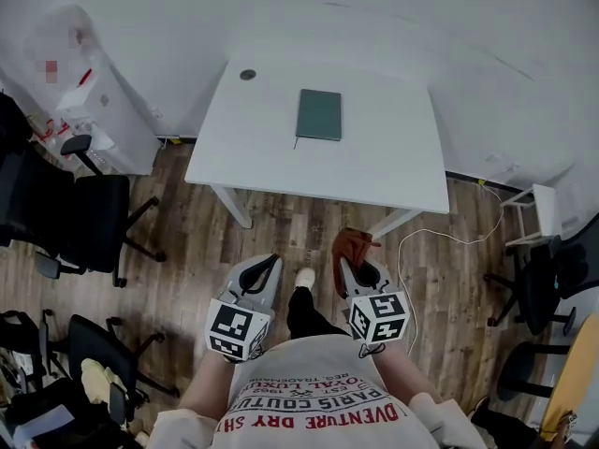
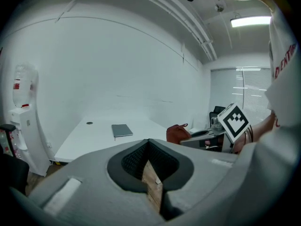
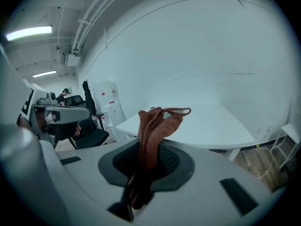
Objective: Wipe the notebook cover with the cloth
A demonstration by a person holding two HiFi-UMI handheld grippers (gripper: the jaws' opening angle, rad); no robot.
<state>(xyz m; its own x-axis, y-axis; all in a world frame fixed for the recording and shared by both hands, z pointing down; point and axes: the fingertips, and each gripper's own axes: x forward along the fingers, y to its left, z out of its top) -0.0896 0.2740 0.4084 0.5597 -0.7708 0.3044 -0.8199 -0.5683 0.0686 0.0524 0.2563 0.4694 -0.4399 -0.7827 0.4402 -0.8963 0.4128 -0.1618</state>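
Though flat, notebook (image 1: 319, 114) lengthwise toward wall (image 1: 374, 7)

An office: a white table (image 1: 281, 157) against a plain white wall, black swivel chairs (image 1: 80, 223) on wood-look flooring, a water dispenser (image 1: 89, 101) far left, ceiling strip lights (image 2: 251, 20).

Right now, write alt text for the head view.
A person stands back from a white table where a dark green notebook lies closed. The right tool grips a reddish-brown cloth; the left tool is shut and empty.
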